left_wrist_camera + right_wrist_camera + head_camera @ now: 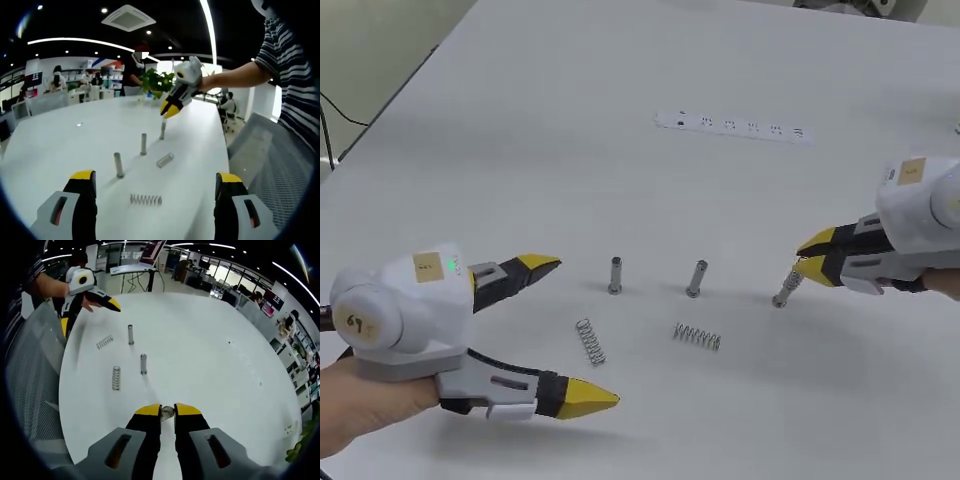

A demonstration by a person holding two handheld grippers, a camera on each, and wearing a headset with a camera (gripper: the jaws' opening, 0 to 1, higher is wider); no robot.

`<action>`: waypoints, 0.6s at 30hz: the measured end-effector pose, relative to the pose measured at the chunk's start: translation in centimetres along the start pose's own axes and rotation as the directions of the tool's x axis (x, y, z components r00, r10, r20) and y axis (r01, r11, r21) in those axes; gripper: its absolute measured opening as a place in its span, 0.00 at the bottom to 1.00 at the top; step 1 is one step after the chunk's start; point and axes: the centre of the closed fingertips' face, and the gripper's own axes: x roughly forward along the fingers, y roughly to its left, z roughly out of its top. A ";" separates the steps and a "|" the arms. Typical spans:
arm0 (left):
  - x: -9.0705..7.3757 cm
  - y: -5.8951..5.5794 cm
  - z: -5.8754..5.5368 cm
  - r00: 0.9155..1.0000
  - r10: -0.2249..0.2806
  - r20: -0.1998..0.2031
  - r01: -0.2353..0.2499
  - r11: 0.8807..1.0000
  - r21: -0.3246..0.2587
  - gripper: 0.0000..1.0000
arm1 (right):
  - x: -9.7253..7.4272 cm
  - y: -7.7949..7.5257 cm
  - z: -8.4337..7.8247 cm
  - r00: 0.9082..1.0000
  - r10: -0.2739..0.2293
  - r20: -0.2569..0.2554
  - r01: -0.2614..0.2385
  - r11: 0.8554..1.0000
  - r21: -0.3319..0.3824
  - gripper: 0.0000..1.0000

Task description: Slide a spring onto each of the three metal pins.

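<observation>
- The left hand-held gripper (570, 330) sits at 8 o'clock in the head view. Its jaws are spread wide and hold nothing, low over the bench (620, 120).
- The right hand-held gripper (807, 258) comes in from 3 o'clock with its jaws clenched almost together on a small round metal end.
- From its ribbed look, that end seems to be the top of the third spring (788, 285). I cannot tell for sure whether the jaws pinch the coil or the pin's tip.
- That spring appears to sit over the third pin (779, 301), which leans toward the right hand-held gripper instead of standing straight.
- The first pin (615, 275) and the second pin (696, 279) stand upright side by side near the centre. Both are smooth and bare.
- The left spring (590, 341) lies flat on the bench at 6 o'clock from the first pin, just ahead of the open left jaws.
- The right spring (697, 337) lies flat at 6 o'clock from the second pin. Neither loose spring touches a pin.
- A power strip (730, 126) lies at 12 o'clock, well apart from the work.
- By my reading, one pin of three is being fitted but is not yet let go, and the pin may need standing upright.
- Two springs and two pins are left, so the task looks roughly a third done.
</observation>
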 end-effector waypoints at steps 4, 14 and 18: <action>0.0 0.1 -0.1 1.000 0.001 -0.002 -0.001 1.000 0.000 0.96 | 0.4 0.0 -0.5 1.000 0.000 -0.006 0.000 1.000 0.017 0.07; 0.0 0.2 -0.1 1.000 0.001 -0.004 -0.001 1.000 -0.002 0.96 | 1.4 0.2 -1.2 1.000 0.002 -0.009 -0.002 0.998 0.056 0.07; -0.1 0.3 -0.1 1.000 0.004 -0.004 -0.004 1.000 -0.002 0.96 | 1.6 0.4 -1.4 1.000 0.006 -0.010 -0.006 0.998 0.061 0.07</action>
